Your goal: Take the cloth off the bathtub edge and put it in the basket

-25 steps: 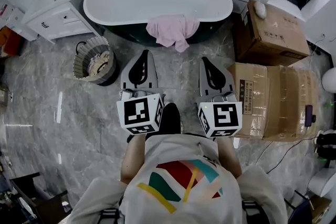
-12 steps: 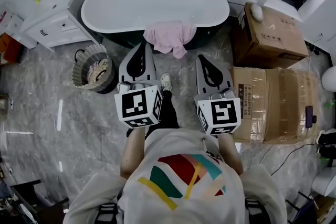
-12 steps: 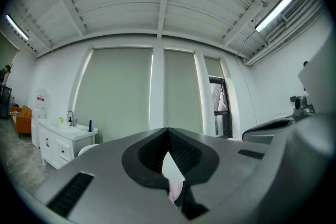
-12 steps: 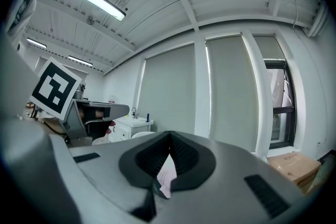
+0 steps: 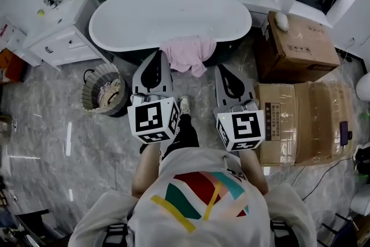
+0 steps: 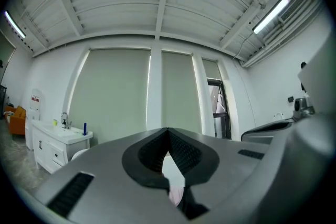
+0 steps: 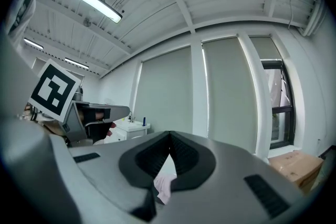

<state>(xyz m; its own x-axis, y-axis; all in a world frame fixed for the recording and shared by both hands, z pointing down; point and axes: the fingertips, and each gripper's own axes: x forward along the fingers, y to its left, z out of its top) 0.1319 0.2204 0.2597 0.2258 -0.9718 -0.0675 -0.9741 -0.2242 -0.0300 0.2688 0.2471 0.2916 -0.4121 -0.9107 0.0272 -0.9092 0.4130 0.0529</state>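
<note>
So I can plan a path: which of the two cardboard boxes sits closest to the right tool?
The larger taped box, directly beside the right tool; the other box stands farther back by the bathtub.

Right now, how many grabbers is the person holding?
2. The left gripper is just left of the pink cloth, the right gripper just right of it, both shut.

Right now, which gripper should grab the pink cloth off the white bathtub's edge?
Left, marginally: the left gripper points just beside the pink cloth, and the round woven basket stands nearer it.
</note>
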